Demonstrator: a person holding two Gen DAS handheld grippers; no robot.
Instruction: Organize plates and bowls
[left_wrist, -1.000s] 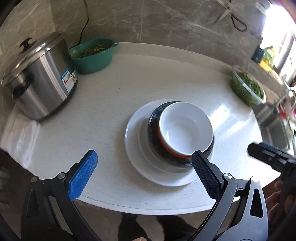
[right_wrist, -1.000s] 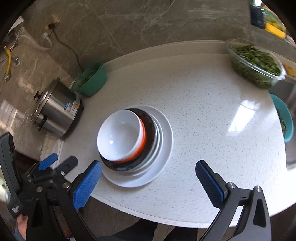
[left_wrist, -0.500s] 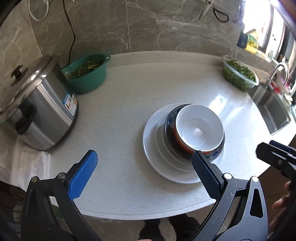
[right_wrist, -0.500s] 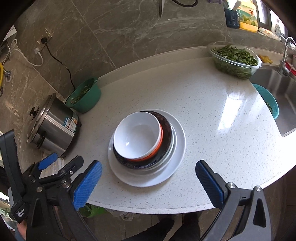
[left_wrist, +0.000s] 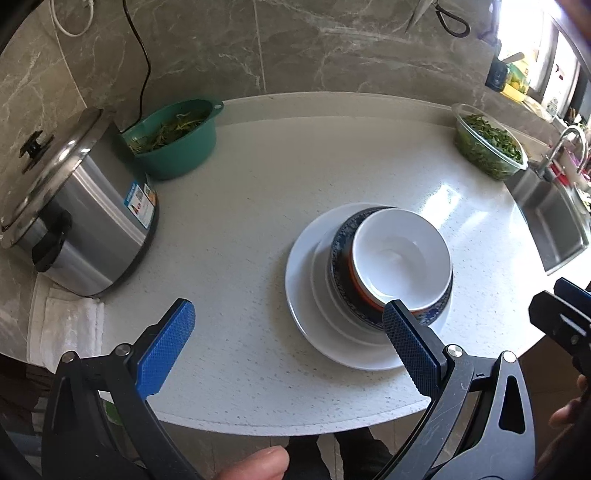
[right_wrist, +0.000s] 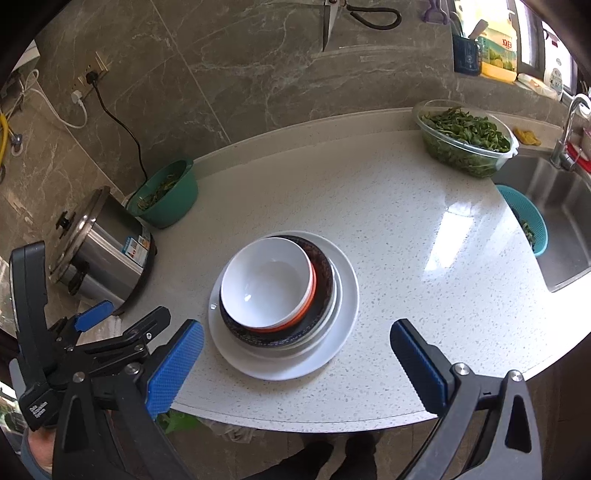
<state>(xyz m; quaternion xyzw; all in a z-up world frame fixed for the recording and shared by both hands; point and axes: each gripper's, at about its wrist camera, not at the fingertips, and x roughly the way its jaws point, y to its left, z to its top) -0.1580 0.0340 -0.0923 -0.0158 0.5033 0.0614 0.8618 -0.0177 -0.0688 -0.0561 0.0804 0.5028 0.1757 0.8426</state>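
One stack stands on the white counter: a large white plate (left_wrist: 301, 280) (right_wrist: 345, 295) at the bottom, then a smaller white plate, a dark blue patterned bowl (left_wrist: 340, 251) (right_wrist: 325, 269), an orange-rimmed bowl, and a white bowl (left_wrist: 402, 254) (right_wrist: 267, 282) on top. My left gripper (left_wrist: 286, 341) is open and empty, held back near the counter's front edge, left of the stack. My right gripper (right_wrist: 295, 356) is open and empty, above the front edge, just in front of the stack. The left gripper also shows in the right wrist view (right_wrist: 110, 321).
A steel rice cooker (left_wrist: 70, 218) (right_wrist: 99, 251) and a green bowl of greens (left_wrist: 173, 136) (right_wrist: 166, 192) stand at the back left. A glass bowl of greens (left_wrist: 487, 146) (right_wrist: 465, 136) is at the back right, beside a sink (right_wrist: 554, 221) holding a teal strainer (right_wrist: 524, 225).
Both grippers have drawn back and risen from the stack, so more of the counter and wall shows. The stack itself has not moved. Both stay open.
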